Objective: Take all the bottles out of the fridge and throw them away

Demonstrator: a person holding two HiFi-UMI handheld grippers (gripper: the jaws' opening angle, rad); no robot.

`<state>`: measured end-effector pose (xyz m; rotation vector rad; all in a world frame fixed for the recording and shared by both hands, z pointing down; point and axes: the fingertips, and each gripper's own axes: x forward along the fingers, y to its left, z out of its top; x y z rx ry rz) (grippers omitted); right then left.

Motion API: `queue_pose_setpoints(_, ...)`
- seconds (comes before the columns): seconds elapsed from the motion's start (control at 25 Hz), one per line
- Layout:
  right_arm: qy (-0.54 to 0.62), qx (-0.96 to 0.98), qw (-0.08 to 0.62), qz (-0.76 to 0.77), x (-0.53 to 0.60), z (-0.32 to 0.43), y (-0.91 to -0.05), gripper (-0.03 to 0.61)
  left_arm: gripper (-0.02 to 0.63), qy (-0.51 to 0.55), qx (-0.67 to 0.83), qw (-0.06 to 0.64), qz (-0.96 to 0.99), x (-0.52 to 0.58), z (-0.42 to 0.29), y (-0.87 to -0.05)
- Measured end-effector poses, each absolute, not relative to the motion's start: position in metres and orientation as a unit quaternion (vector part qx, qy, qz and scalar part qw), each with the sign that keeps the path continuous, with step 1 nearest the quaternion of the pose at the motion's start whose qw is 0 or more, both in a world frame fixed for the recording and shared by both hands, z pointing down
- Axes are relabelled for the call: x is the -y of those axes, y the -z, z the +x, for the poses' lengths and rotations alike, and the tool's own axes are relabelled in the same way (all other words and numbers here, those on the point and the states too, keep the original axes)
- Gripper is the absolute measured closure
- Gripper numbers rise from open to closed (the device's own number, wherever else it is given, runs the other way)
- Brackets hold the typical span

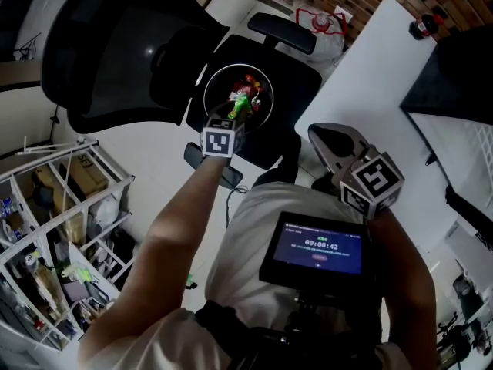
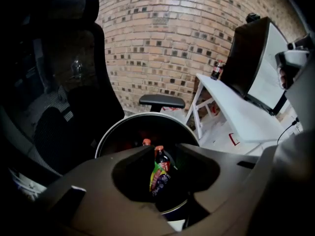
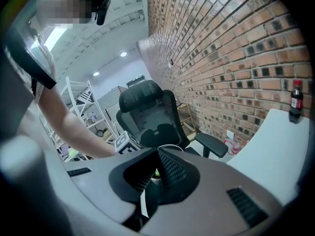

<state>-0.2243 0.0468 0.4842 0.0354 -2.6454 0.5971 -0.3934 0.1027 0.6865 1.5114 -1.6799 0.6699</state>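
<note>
Head view, looking steeply down: a bare left forearm reaches from lower left to the frame's centre. The left tongs [image 2: 165, 151] point down into a round white-rimmed bin [image 2: 150, 113] in front of a black office chair [image 1: 115, 45]. Their jaws stand apart and grip nothing. Seen between them, a small bottle [image 2: 160, 173] with a red cap and green-purple label stands tilted inside the bin beside another red cap [image 2: 146, 142].

The bottle looks like light, smooth plastic, probably slippery at the label. Across the body, just under the shoulder, seems the safest hold.

The right tongs [image 3: 157, 154] are closed and empty, held close to the body, right of centre. Another bottle [image 3: 295, 100] stands on the white worktop [image 3: 266, 151]. No fridge shows.
</note>
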Motion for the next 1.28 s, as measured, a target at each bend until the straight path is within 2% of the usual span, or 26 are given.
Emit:
queue_pose_setpoints(0.2, -0.214, 0.957, 0.192, 0.031, -0.044, -0.210, -0.476, 0.574, 0.543, -0.241, 0.670, 0.330, 0.620, -0.097, -0.372, -0.642)
queue_pose_setpoints(0.28, -0.215, 0.958, 0.187, 0.040, -0.042, -0.197, -0.472, 0.574, 0.608, -0.227, 0.671, 0.326, 0.626, -0.097, -0.357, -0.628)
queue_pose_setpoints(0.68, -0.211, 0.956, 0.146, 0.143, -0.009, -0.109, -0.459, 0.574, 0.609, -0.208, 0.586, 0.304, 0.721, -0.054, -0.242, -0.590)
queue_pose_setpoints(1.0, -0.210, 0.945, 0.109, 0.224, 0.011, -0.023, -0.443, 0.574, 0.609, -0.201, 0.489, 0.229, 0.817, -0.006, -0.129, -0.541)
queue_pose_setpoints(1.28, -0.201, 0.936, 0.080, 0.276, 0.025, 0.049, -0.428, 0.574, 0.609, -0.159, 0.453, 0.223, 0.849, 0.020, -0.053, -0.503)
